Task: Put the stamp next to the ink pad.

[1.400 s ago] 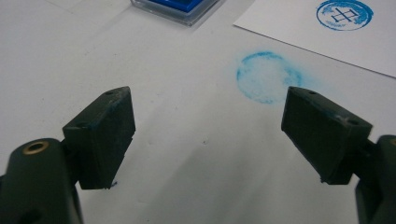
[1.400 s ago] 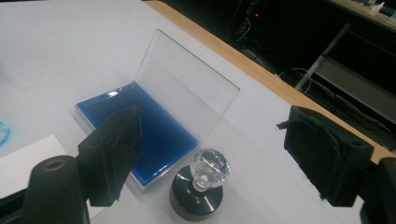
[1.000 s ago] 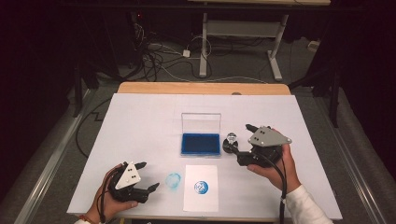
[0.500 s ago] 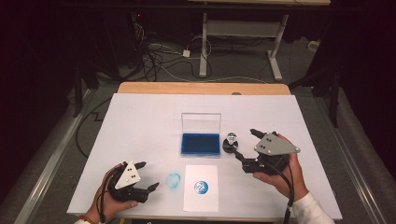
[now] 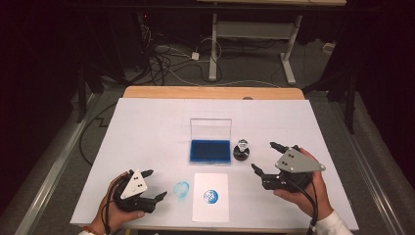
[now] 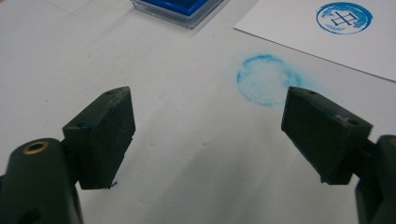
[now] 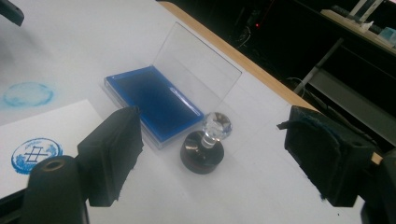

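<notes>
A round black stamp with a clear knob (image 5: 241, 150) (image 7: 204, 145) stands upright just right of the blue ink pad (image 5: 210, 151) (image 7: 150, 100), whose clear lid (image 5: 211, 129) is raised. In front of the pad lies a white sheet of paper (image 5: 211, 210) with a round blue print (image 5: 211, 196) (image 6: 344, 17). My right gripper (image 5: 264, 156) (image 7: 219, 156) is open, a little right of and nearer than the stamp, touching nothing. My left gripper (image 5: 155, 184) (image 6: 210, 135) is open near the front edge, facing a blue ink smudge (image 5: 181, 189) (image 6: 265, 80) on the table.
The white table top (image 5: 147, 127) ends in a wooden strip (image 5: 210, 93) at the far side. Beyond it are a dark floor with cables (image 5: 166, 58) and a desk frame (image 5: 249, 34). A metal rail (image 5: 49, 181) runs along the left.
My right gripper has drawn back from the stamp, toward the near edge and slightly right. The stamp stays standing by the pad. The left gripper has not moved.
</notes>
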`<action>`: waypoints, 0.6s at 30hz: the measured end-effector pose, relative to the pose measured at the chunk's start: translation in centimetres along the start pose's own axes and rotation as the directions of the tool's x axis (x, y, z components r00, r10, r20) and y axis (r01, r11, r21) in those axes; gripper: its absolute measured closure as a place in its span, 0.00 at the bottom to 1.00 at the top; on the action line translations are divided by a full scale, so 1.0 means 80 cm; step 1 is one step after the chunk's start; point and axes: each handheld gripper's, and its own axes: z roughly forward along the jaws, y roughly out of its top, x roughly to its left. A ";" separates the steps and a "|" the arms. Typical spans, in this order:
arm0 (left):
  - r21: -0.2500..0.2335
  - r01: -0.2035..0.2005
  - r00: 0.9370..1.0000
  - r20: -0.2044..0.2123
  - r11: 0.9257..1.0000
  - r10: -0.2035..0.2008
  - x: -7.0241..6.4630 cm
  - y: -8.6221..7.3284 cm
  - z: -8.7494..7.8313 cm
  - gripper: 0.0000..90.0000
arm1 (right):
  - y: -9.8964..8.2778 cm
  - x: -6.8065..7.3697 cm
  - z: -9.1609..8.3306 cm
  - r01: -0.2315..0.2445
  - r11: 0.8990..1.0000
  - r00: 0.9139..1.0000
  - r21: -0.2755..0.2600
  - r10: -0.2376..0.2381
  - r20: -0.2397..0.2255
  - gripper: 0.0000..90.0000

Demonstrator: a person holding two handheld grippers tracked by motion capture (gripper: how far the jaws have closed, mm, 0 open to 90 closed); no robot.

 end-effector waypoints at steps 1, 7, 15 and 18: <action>0.000 0.000 1.000 -0.001 1.000 0.000 0.000 0.000 0.000 0.19 | -0.002 0.000 -0.001 0.001 1.000 1.000 -0.002 -0.001 -0.001 0.21; 0.001 0.001 1.000 -0.002 1.000 -0.001 0.000 -0.001 -0.001 0.19 | -0.018 0.003 -0.007 0.000 1.000 1.000 -0.013 0.000 0.001 0.22; 0.001 0.001 1.000 -0.005 1.000 -0.001 0.000 -0.001 0.000 0.19 | -0.038 -0.003 -0.014 -0.007 1.000 1.000 0.005 0.007 0.018 0.22; 0.002 -0.001 1.000 -0.005 1.000 0.001 -0.001 -0.001 0.000 0.19 | -0.046 -0.005 -0.016 -0.010 1.000 1.000 0.015 0.010 0.026 0.22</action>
